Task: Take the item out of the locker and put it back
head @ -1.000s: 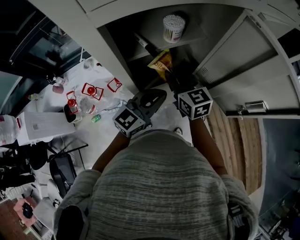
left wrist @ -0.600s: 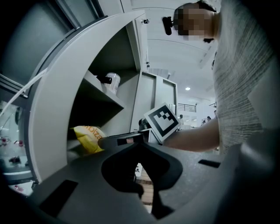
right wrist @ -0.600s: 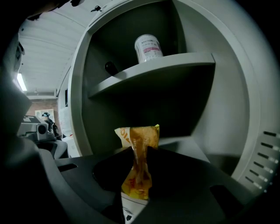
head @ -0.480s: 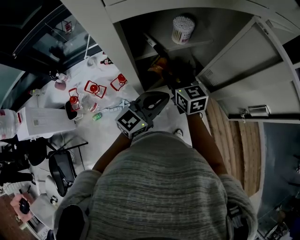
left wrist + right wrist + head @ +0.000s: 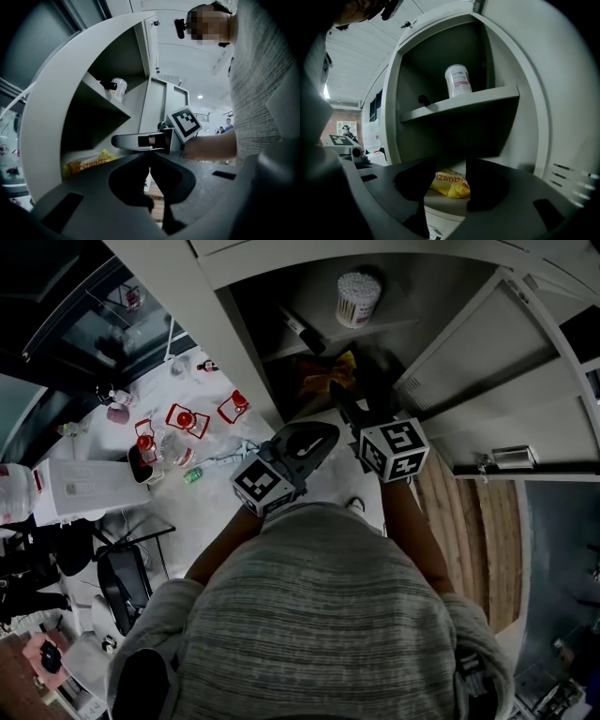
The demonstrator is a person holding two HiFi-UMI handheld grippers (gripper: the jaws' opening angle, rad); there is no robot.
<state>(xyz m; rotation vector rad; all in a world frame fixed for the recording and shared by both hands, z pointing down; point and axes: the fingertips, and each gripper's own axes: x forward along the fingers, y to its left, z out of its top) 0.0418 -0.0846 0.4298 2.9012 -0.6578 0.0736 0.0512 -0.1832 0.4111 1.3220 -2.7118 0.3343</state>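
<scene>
A yellow snack bag (image 5: 328, 373) lies on the floor of the open locker's (image 5: 202, 329) lower compartment. In the right gripper view the bag (image 5: 450, 184) shows in the gap between the jaws but beyond them, with nothing pressing on it. My right gripper (image 5: 349, 409) is at the locker mouth with its jaws opening. My left gripper (image 5: 319, 432) hangs just left of it, outside the locker, shut and empty. From the left gripper view, the bag (image 5: 89, 164) sits under the shelf and the right gripper (image 5: 140, 140) points in at it.
A white tub (image 5: 357, 298) and a black item (image 5: 423, 100) stand on the upper shelf (image 5: 459, 103). The locker door (image 5: 487, 352) stands open at the right. A table (image 5: 220, 498) at the left carries red objects (image 5: 185, 418) and a white box (image 5: 84, 488).
The right gripper carried the bag into the locker, then drew back a little. Its jaws have spread and the bag now lies free on the compartment floor. The left gripper barely moved.
</scene>
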